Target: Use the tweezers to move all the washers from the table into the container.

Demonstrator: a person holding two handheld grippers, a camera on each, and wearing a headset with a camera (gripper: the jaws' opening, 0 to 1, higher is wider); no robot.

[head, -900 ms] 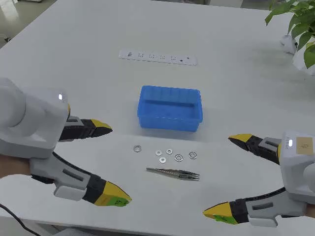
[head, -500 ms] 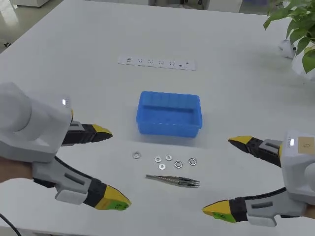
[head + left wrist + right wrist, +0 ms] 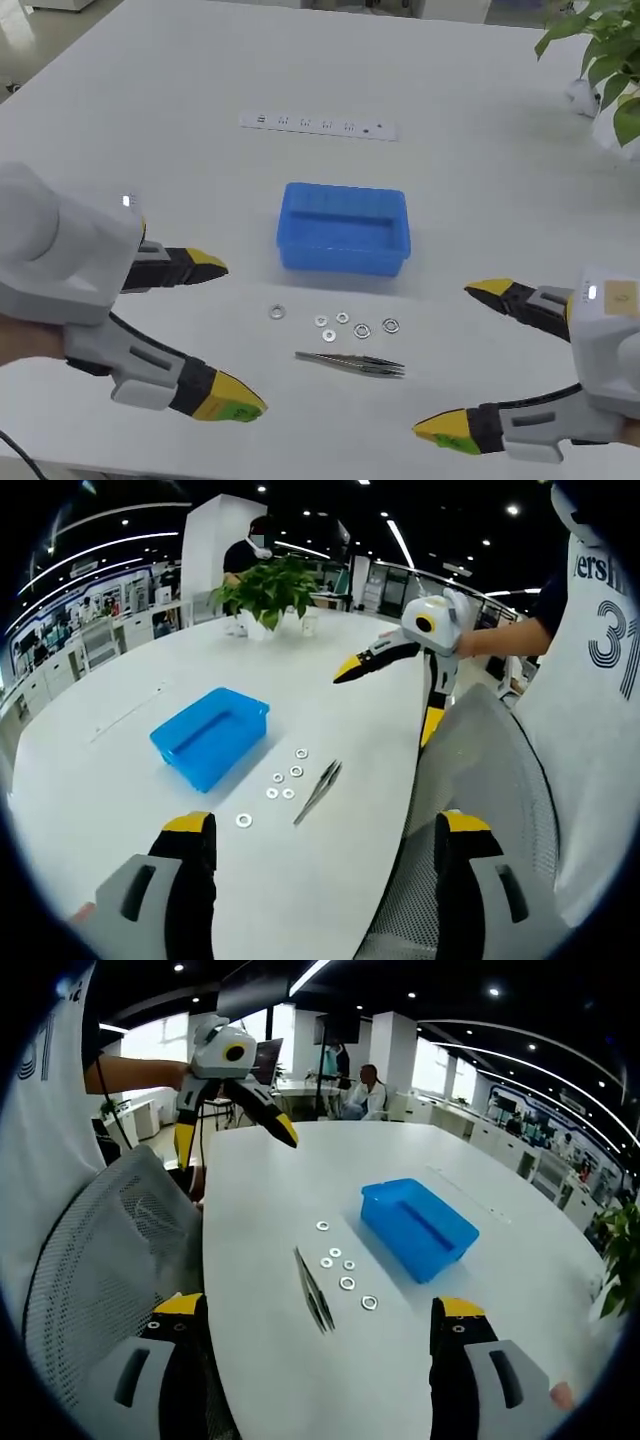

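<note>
Six washers (image 3: 362, 330) lie flat on the white table (image 3: 150, 130), in a loose row between the container (image 3: 343, 256) and the near edge of the table. One washer sits apart at the left end of the row. The other five group closer together toward the right. All six rest on the table surface, apart from the container.

The container is a blue, rectangular, open-topped tub. It stands upright near the centre of the table.

The tweezers (image 3: 350, 362) lie on the table just beside the washer row, on its near-edge side and roughly parallel to that edge. They touch no washer that I can make out.

My left gripper (image 3: 228, 335) hovers over the near left part of the table. Its jaws are spread wide and hold nothing. My right gripper (image 3: 460, 361) hovers over the near right part of the table, its jaws likewise spread wide and holding nothing. Both grippers are well apart from the tweezers, with the washers and tweezers between them.

A white power strip (image 3: 318, 125) lies beyond the container, toward the far edge. A green plant (image 3: 600, 40) stands at the far right corner.

In the left gripper view, a grey mesh chair back (image 3: 480, 770) sits at the near edge of the table
</note>
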